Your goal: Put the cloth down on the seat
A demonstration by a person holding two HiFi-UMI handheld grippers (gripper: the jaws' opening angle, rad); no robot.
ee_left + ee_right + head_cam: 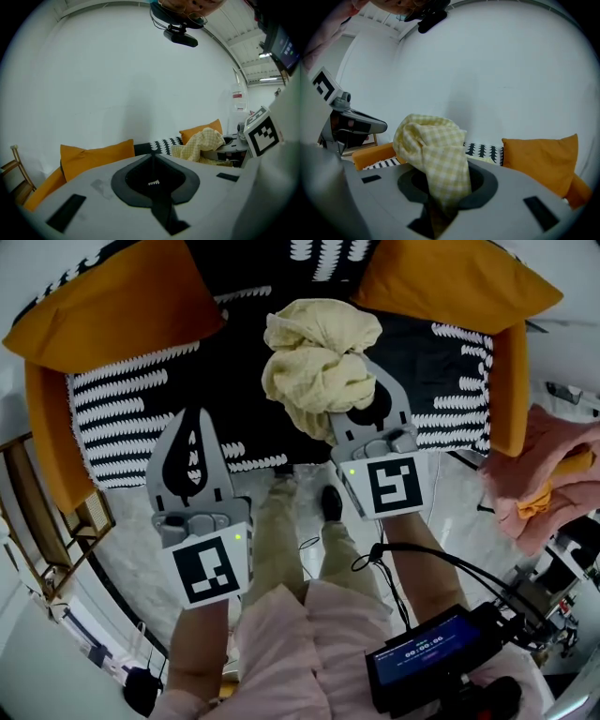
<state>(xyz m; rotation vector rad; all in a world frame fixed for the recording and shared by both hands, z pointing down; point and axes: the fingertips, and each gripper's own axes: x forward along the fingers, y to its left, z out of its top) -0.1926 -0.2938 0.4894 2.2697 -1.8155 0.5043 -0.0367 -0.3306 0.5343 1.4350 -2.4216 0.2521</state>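
Note:
A pale yellow checked cloth hangs bunched above the sofa seat, which has a black-and-white patterned cover. My right gripper is shut on the cloth, and its fingertips are hidden under the folds. In the right gripper view the cloth rises out of the closed jaws of the right gripper. My left gripper is shut and holds nothing, level with the seat's front edge, to the left of the cloth. From the left gripper view the left gripper points at the sofa back, with the cloth off to its right.
Orange cushions lean at both back corners of the sofa. A pink cloth heap lies to the right of the sofa. A wooden chair stands on the left. A small screen device hangs at the person's waist.

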